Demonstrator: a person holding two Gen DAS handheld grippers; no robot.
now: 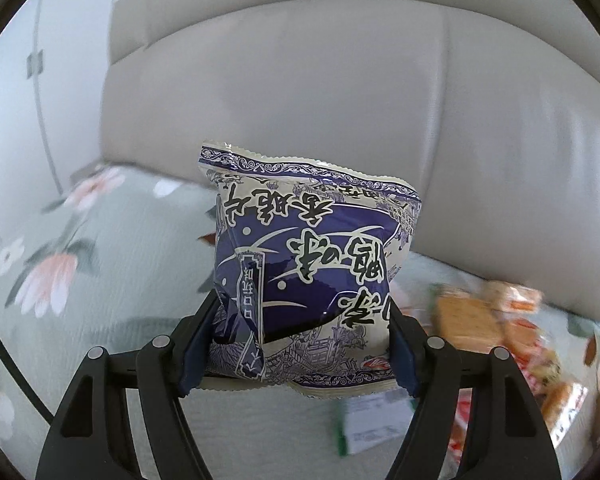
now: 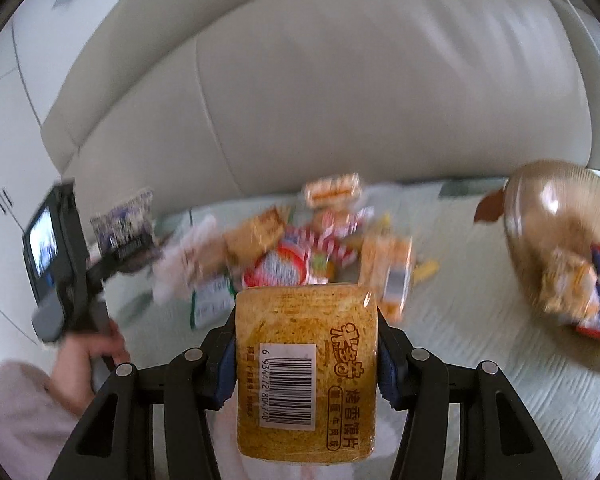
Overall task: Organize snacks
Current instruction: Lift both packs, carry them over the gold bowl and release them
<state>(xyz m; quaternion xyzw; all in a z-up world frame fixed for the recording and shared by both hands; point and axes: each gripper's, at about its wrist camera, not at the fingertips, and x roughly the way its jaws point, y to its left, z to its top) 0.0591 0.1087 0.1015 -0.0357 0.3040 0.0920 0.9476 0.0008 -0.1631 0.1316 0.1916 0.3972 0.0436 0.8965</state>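
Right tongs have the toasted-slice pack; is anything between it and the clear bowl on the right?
Nothing visible: the toasted-slice pack is held off the cover, and only bare cover separates it from the clear bowl. The snack pile lies ahead, left of that path.

Both hand-held grippers (image 1: 300,344) (image 2: 306,354) clamped, loaded

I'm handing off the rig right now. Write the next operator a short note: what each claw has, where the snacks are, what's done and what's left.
Left claw: shut on the blue and white snack bag, held above the floral cover.
Right claw: shut on the brown cracker pack.
Snack pile: loose on the cover by the sofa back.
Clear bowl, to the right, already holds a few packets.
Left: place both held snacks, then sort the pile.
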